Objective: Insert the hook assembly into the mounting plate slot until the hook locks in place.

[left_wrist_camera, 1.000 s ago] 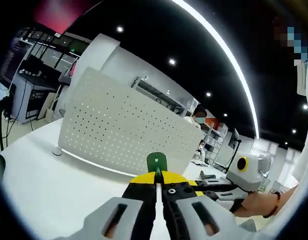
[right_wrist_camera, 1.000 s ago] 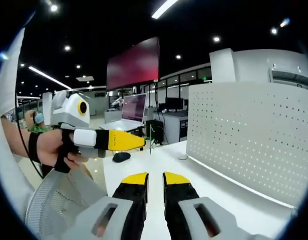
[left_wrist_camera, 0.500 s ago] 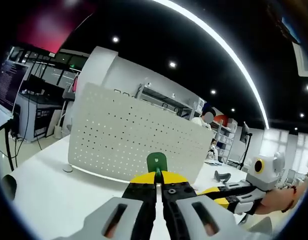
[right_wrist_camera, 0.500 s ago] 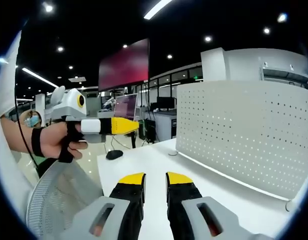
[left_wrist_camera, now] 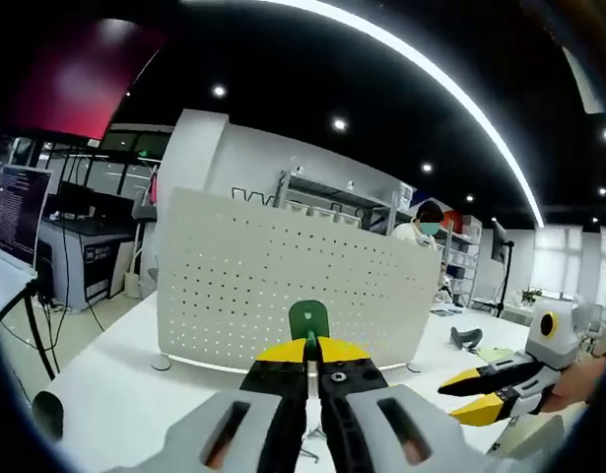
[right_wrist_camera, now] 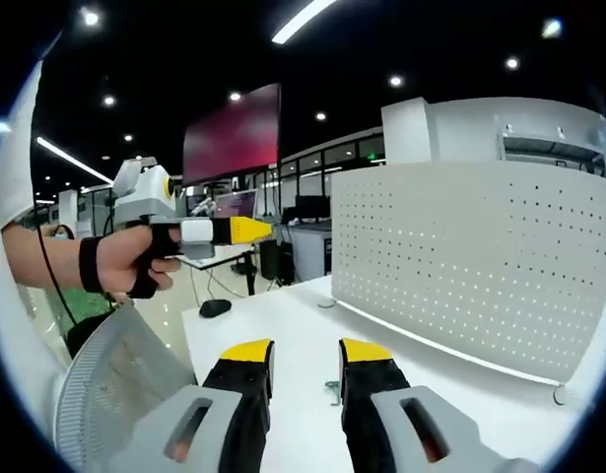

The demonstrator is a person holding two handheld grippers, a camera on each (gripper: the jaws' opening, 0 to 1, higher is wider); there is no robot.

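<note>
The white perforated mounting plate (left_wrist_camera: 283, 286) stands upright on the white table (left_wrist_camera: 115, 394), straight ahead in the left gripper view. My left gripper (left_wrist_camera: 310, 345) is shut on a small green hook piece (left_wrist_camera: 308, 319), whose rounded tab sticks up in front of the plate's lower middle, still short of it. In the right gripper view a hand holds that left gripper (right_wrist_camera: 266, 230) up in the air, left of the plate (right_wrist_camera: 480, 276). My right gripper (right_wrist_camera: 304, 353) is open and holds nothing. It also enters low on the right as the right gripper (left_wrist_camera: 462, 396).
A grey mesh chair back (right_wrist_camera: 115, 394) sits low on the left. A dark mouse (right_wrist_camera: 215, 307) lies on the table's far end. A small metal piece (right_wrist_camera: 332, 385) lies on the table between my right jaws. Desks, monitors and shelves fill the room behind.
Both cameras have shifted, so the plate now faces the left gripper more squarely. The right gripper's jaws have spread wider. The two grippers have drawn farther apart.
</note>
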